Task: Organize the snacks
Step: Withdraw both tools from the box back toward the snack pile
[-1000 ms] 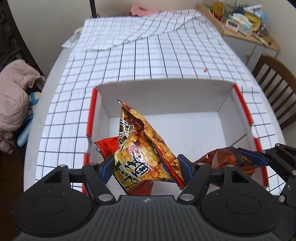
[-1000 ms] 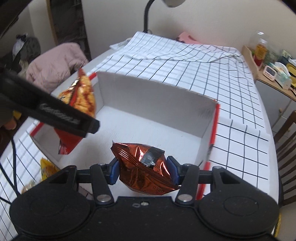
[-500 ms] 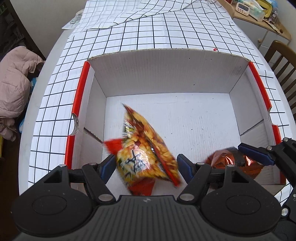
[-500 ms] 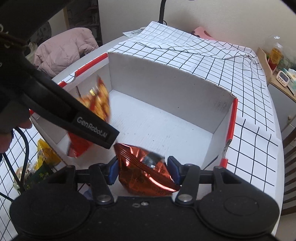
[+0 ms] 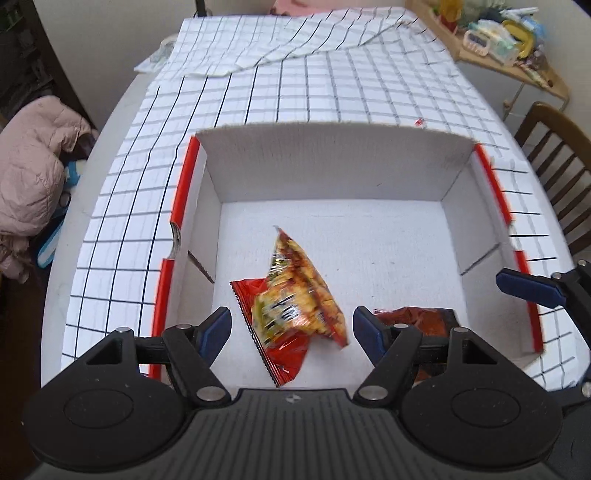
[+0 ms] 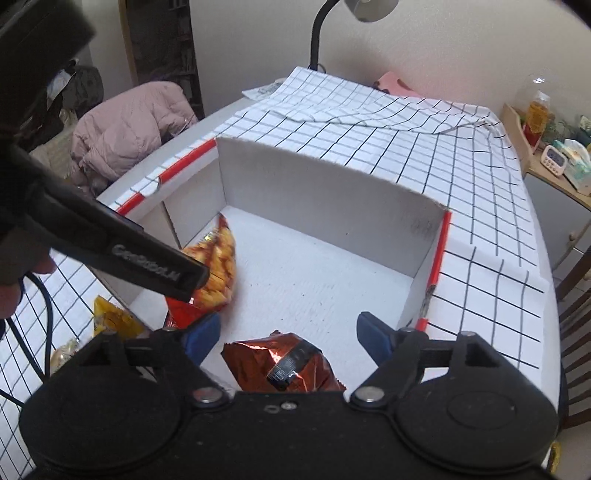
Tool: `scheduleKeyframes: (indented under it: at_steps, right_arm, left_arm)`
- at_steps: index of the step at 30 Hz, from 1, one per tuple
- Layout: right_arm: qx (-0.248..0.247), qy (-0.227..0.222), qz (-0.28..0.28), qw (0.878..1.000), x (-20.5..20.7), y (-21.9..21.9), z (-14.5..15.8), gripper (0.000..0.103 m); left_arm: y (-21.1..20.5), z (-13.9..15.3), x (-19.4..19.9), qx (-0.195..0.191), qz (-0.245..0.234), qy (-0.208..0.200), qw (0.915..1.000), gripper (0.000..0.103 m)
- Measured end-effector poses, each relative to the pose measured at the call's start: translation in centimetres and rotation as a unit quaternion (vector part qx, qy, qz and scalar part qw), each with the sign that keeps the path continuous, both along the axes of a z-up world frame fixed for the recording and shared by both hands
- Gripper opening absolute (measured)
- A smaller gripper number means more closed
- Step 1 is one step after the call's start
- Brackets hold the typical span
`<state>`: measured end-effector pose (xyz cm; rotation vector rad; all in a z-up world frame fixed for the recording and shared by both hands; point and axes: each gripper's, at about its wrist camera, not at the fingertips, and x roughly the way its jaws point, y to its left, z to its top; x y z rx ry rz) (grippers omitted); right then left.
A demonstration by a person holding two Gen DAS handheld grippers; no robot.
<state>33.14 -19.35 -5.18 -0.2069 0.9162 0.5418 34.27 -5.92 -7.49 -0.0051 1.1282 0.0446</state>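
1. Yellow-and-red snack bag (image 5: 295,310): a crinkled foil packet, printed with golden puffed pieces and dark lettering, with a red sealed end toward the camera. It is blurred in the left wrist view. It sits inside the box, near the front left part of the floor, between the left gripper's fingers but touching neither. In the right wrist view it shows partly behind the left gripper's finger.
2. Copper-brown snack bag (image 6: 284,363): shiny metallic foil, crumpled, with a dark band across its middle. It lies on the box floor near the front right corner, between the right gripper's fingers with gaps on both sides.
3. Cardboard box (image 5: 332,166): open-topped, white inside, red edging along both side rims, with a cut-out handle notch in the left wall. Both bags are in it.
4. Left gripper (image 5: 291,325): blue-padded jaws spread wide, pressing on nothing.
5. Right gripper (image 6: 288,334): jaws opening, the copper bag loose between them, pads off the foil.
6. Tablecloth (image 5: 314,85): white with a black grid, rumpled at the far end, under the box.
7. Surroundings: a pink padded jacket (image 6: 125,125) at the left, a wooden chair (image 5: 554,155) at the right, a cluttered shelf (image 5: 498,33) behind.
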Motion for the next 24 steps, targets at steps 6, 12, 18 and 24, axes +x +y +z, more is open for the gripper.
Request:
scheduleKeyframes:
  at_steps: [6, 12, 18, 24]
  right_arm:
    - [0.011, -0.013, -0.025, 1.000, -1.9, -0.5, 2.4, 0.082]
    - [0.025, -0.028, -0.049, 0.998, -4.3, -0.1, 4.7, 0.086]
    - [0.039, -0.043, -0.064, 0.996, -7.0, 0.6, 6.5, 0.090]
    - [0.057, -0.059, -0.073, 0.994, -9.6, 1.1, 8.3, 0.094]
  left_arm:
    - [0.6, 2.5, -2.5, -0.016, -0.018, -0.030, 0.9993, 0.072]
    - [1.1, 5.0, -5.3, -0.027, -0.043, -0.060, 0.9969, 0.072]
    - [1.9, 6.8, -8.1, -0.035, -0.061, -0.085, 0.9939, 0.072]
    - [2.8, 8.1, -10.9, -0.046, -0.072, -0.105, 0.9907, 0.072]
